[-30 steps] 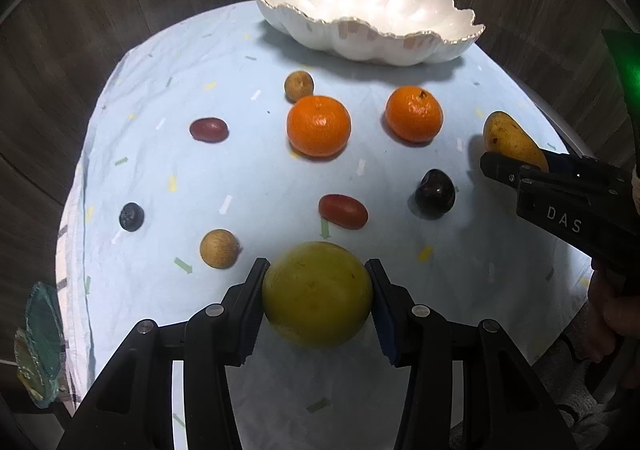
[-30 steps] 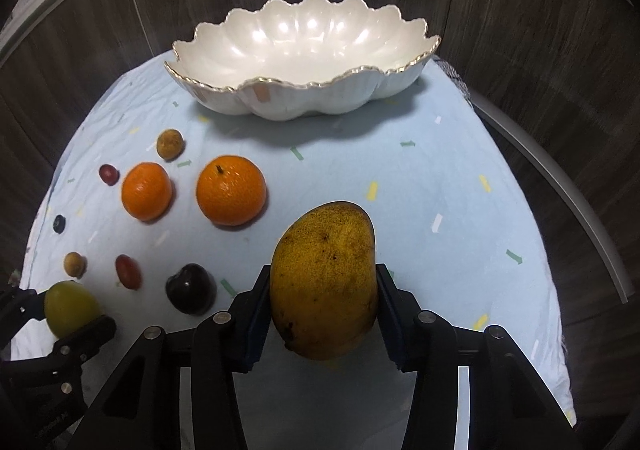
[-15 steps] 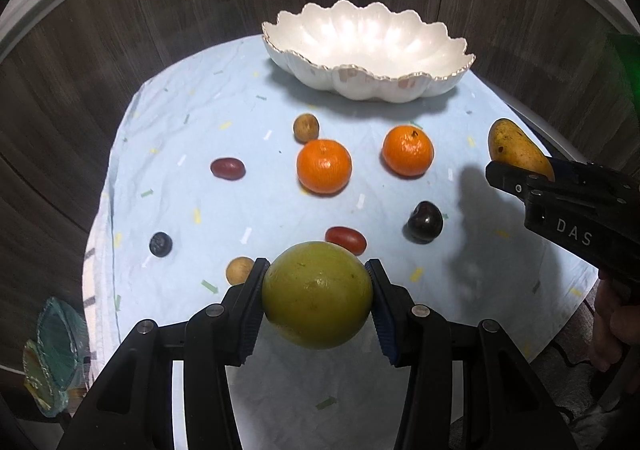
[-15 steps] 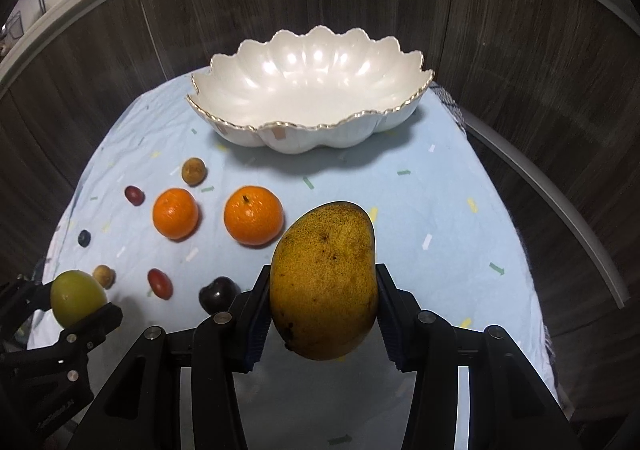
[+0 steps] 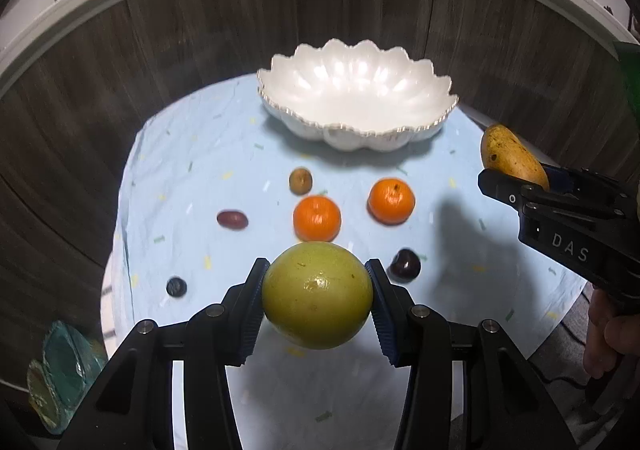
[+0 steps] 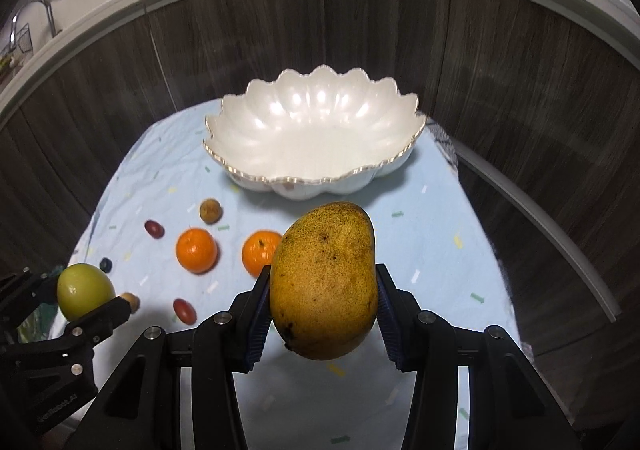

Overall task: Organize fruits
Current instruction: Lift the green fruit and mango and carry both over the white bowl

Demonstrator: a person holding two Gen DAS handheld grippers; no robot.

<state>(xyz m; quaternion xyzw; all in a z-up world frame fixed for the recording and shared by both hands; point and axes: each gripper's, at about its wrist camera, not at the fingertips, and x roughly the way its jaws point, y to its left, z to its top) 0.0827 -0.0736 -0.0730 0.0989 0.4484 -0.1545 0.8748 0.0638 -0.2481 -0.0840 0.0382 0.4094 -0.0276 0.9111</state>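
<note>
My left gripper (image 5: 317, 296) is shut on a round green-yellow fruit (image 5: 317, 300) and holds it high above the blue cloth. My right gripper (image 6: 323, 292) is shut on a yellow mango (image 6: 324, 278), also raised. The mango shows in the left wrist view (image 5: 512, 160), the green fruit in the right wrist view (image 6: 84, 290). A white scalloped bowl (image 5: 356, 134) (image 6: 320, 182) stands empty at the far side of the cloth. Two oranges (image 5: 317, 218) (image 5: 391, 200) lie between me and the bowl.
Small fruits lie on the cloth: a brown one (image 5: 300, 181), a red grape (image 5: 232, 219), a dark plum (image 5: 405, 265), a blueberry (image 5: 176, 286). A dark wooden wall (image 5: 200, 30) rings the table. A green glass object (image 5: 60, 366) sits off the left edge.
Both grippers have risen and pulled back with their fruits. The bowl and loose fruits now look smaller and farther below.
</note>
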